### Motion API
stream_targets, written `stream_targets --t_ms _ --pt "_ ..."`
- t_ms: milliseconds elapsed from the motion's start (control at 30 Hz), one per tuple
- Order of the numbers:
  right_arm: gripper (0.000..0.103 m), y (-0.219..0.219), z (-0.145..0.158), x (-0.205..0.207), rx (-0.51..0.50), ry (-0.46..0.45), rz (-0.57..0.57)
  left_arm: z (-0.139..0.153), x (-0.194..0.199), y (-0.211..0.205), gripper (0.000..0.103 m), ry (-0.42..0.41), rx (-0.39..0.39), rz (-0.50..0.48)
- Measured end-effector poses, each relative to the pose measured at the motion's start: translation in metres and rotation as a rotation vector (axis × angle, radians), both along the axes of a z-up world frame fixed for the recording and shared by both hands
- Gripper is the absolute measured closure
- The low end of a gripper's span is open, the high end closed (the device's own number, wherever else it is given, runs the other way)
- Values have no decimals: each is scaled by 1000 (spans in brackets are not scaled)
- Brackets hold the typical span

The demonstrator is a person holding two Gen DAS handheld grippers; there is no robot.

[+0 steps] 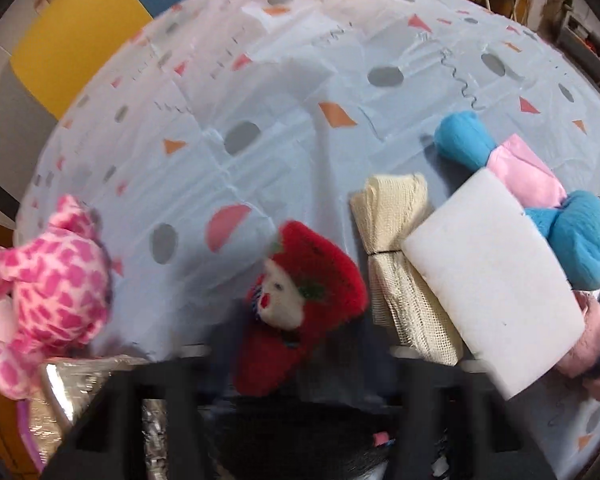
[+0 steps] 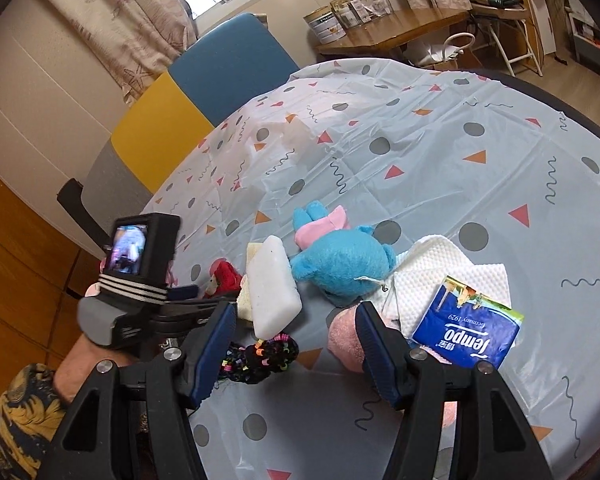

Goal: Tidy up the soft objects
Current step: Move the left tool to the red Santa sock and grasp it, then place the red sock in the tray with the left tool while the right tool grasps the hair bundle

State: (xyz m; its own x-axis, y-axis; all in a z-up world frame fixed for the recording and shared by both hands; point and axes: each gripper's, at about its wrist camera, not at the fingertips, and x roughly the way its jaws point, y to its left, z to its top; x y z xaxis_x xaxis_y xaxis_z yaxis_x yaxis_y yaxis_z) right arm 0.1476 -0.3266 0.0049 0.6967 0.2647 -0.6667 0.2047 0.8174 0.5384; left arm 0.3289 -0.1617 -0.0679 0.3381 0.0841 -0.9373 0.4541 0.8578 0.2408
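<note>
A red plush doll (image 1: 300, 304) with a white face lies on the patterned tablecloth (image 1: 284, 128). My left gripper (image 1: 300, 354) points down at it, and its blurred dark fingers close in on the doll's lower half from both sides. In the right wrist view the left gripper (image 2: 188, 294) reaches the same red doll (image 2: 224, 276). My right gripper (image 2: 296, 320) stands open with nothing between its blue pads (image 2: 216, 340). It hovers over a black beaded hair tie (image 2: 264, 356) and a pink soft cloth (image 2: 342, 344).
To the doll's right lie a cream mesh cloth (image 1: 396, 260), a white foam block (image 1: 492, 288) and a blue plush (image 2: 340, 260). A pink spotted plush (image 1: 48, 280) and a silver foil bag (image 1: 72, 380) are left. A tissue pack (image 2: 464, 332) lies on a paper towel (image 2: 440, 272).
</note>
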Motion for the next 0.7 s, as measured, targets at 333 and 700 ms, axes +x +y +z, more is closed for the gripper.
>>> stream_targets --t_ms 333,700 --pt "40 4 -1 1 -17 3 21 30 -38 21 89 -30 -173 8" --pt "40 22 -10 8 -85 56 87 88 -45 75 89 -94 -413 121"
